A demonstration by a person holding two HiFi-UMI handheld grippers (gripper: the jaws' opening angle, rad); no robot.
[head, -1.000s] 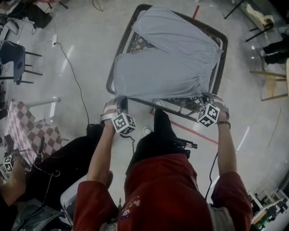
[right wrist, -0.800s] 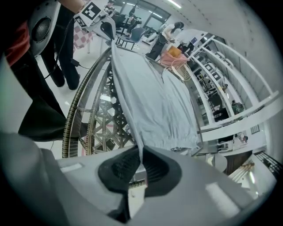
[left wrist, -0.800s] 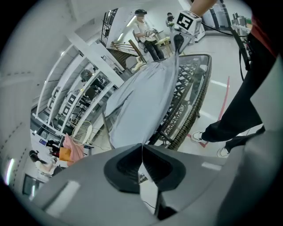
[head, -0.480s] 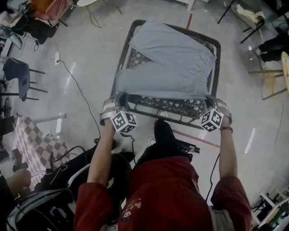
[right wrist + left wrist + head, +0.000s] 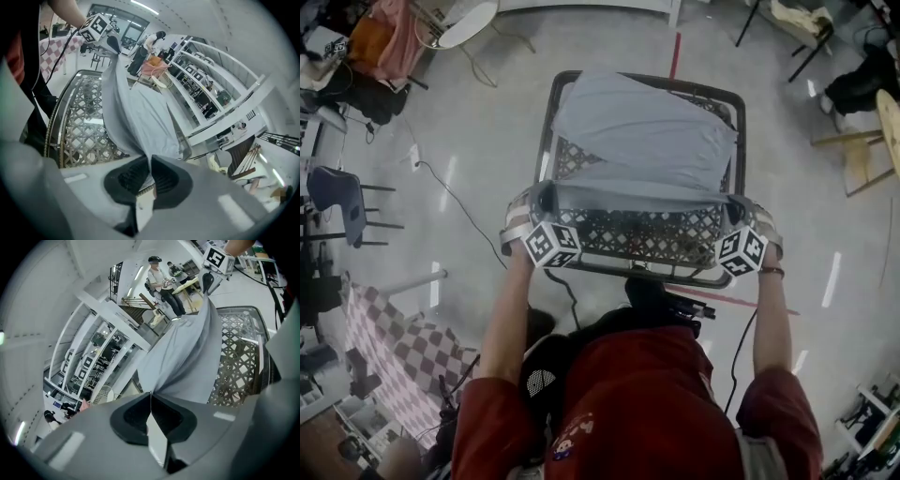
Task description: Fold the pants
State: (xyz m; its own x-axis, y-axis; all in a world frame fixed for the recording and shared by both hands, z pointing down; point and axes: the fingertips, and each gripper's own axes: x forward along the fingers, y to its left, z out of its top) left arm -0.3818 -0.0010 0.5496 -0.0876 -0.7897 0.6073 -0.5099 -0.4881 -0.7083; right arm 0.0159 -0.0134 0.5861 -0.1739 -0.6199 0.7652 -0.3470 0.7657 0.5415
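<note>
Both claws clamp the light grey cloth pants [image 5: 647, 131]; near edge spans left gripper [image 5: 546, 201] to right gripper [image 5: 735, 210]; bulk lies ahead.

light: bright, even | edges: fisheye-warped | floor: glare streaks

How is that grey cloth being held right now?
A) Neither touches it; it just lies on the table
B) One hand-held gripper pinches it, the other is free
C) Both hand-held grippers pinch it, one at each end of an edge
C: the left hand-held gripper and the right hand-held gripper are each shut on one end of the near edge of the grey pants, which runs taut between them over the lattice table.
</note>
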